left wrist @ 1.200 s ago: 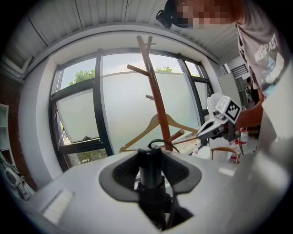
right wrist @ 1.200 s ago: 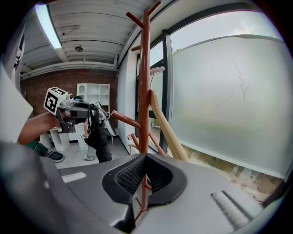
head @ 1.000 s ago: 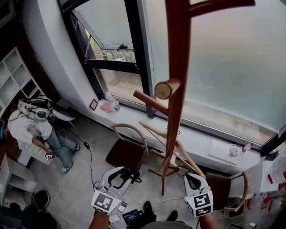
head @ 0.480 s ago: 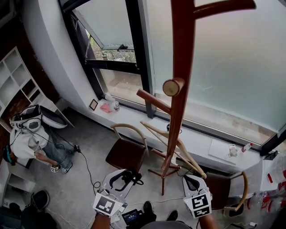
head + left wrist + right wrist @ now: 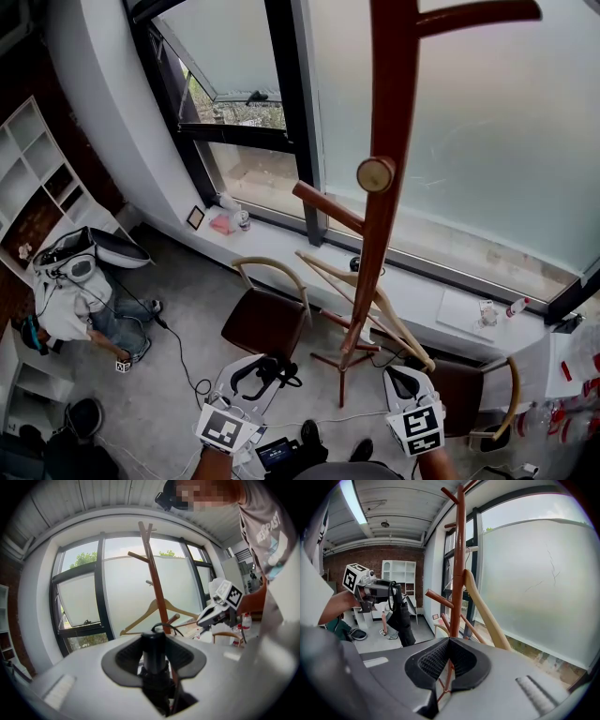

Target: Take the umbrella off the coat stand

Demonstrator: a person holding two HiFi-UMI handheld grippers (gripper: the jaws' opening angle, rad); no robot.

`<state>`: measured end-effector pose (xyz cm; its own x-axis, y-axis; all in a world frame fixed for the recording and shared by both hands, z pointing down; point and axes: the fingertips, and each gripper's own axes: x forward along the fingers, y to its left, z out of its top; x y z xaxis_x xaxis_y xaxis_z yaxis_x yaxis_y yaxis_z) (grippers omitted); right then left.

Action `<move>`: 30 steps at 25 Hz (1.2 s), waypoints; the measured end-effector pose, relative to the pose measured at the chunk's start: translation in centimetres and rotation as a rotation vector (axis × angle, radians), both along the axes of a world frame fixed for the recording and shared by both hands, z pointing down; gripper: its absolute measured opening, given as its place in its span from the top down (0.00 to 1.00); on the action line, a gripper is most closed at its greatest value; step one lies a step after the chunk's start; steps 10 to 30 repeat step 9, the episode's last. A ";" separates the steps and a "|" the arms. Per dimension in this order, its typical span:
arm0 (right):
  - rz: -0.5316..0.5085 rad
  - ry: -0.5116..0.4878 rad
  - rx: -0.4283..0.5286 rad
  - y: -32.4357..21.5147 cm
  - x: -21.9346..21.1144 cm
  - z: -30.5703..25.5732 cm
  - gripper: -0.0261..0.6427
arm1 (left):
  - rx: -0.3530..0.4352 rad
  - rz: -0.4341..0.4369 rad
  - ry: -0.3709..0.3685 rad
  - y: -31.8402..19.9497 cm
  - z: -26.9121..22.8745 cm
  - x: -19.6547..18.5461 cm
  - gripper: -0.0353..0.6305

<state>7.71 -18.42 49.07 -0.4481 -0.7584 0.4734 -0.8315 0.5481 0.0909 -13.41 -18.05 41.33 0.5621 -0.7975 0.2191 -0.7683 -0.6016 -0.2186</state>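
Holds the umbrella in the left tongs, pads set partway apart and pressed on either side of its black cylindrical handle, with a thin cord loop curling over the handle's top. Has it clear of the coat stand. In the right gripper view, hangs folded and black straight down from the left tongs, well to the left of the red-brown pole and touching none of its pegs.

Shows the right tongs narrow, pad tips drawn together to a point with nothing between them. Lets only the stand's foot show through the slit lower down.

Sets both tongs low in the head view, one to the left and one to the right of the stand's base, apart from each other and pointing toward it.

Has a pale wooden hanger hung on the stand, one arm slanting down to the right of the pole in the right gripper view.

Looks past the pole onto a frosted window in dark frames. Takes in a wooden chair with a curved back, standing near the stand's foot on the grey floor. Also takes in a person crouched by white shelves at the far left.
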 end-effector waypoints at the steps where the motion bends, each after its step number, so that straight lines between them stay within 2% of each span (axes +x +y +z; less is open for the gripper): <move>1: 0.000 -0.001 0.003 0.0 -0.1 0.0 0.96 | 0.000 0.000 -0.001 0.0 0.0 0.0 0.73; 30: 0.006 0.002 -0.002 0.3 -0.2 -0.4 0.96 | 0.002 -0.002 -0.001 0.2 -0.1 -0.5 0.73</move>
